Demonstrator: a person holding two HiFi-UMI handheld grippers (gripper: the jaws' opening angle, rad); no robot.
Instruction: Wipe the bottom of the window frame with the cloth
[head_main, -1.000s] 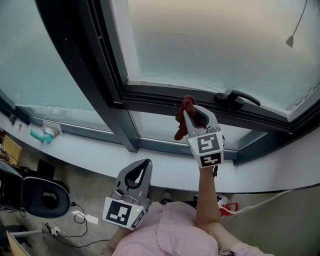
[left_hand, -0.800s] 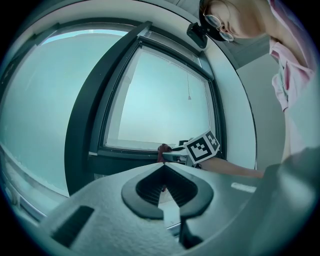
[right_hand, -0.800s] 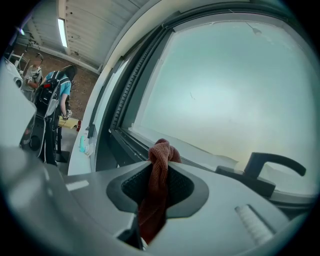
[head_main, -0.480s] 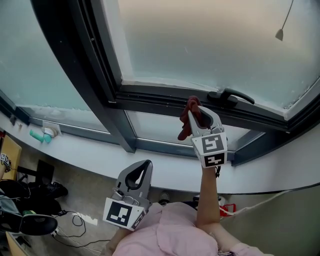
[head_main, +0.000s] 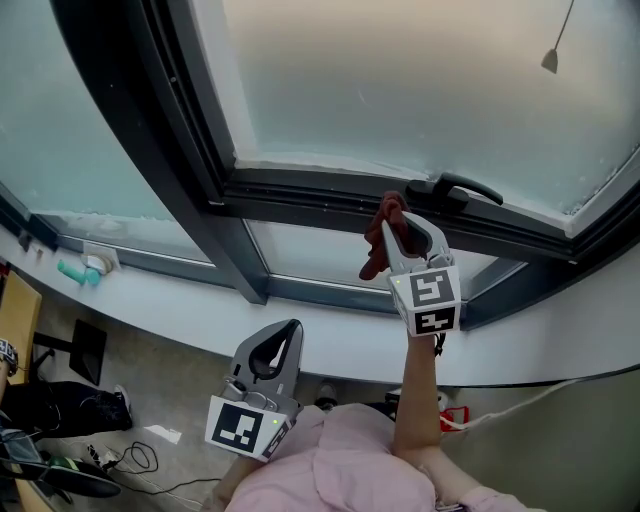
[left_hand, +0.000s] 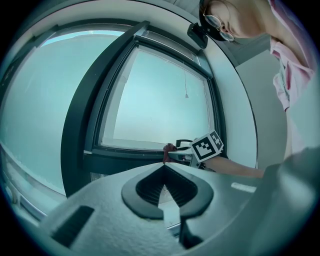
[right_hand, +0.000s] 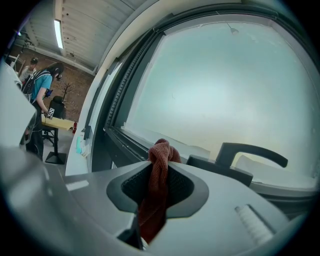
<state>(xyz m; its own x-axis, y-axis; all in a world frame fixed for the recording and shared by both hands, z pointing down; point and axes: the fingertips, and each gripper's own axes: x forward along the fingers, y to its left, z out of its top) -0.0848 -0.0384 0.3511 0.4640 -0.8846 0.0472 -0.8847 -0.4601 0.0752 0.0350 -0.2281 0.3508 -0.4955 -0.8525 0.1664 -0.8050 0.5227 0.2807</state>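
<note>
My right gripper (head_main: 398, 217) is raised to the dark bottom rail of the window frame (head_main: 300, 195) and is shut on a reddish-brown cloth (head_main: 383, 232). The cloth (right_hand: 159, 170) bunches above the jaw tips and hangs below them, close to the rail just left of the black window handle (head_main: 462, 189). In the right gripper view the handle (right_hand: 251, 152) stands right of the cloth. My left gripper (head_main: 284, 333) hangs low by the person's body, shut with nothing in it, and it sees the right gripper (left_hand: 176, 152) at the frame.
A white sill (head_main: 180, 305) runs under the lower panes, with a small teal item (head_main: 74, 270) at its left end. A blind cord weight (head_main: 549, 60) hangs before the upper glass. Below lie floor clutter and cables (head_main: 120, 460). A person (right_hand: 42, 87) stands far off by a table.
My right gripper with the cloth has slid rightward along the bottom rail, closer to the handle. The left gripper has stayed put. The black chair at the lower left has left the view.
</note>
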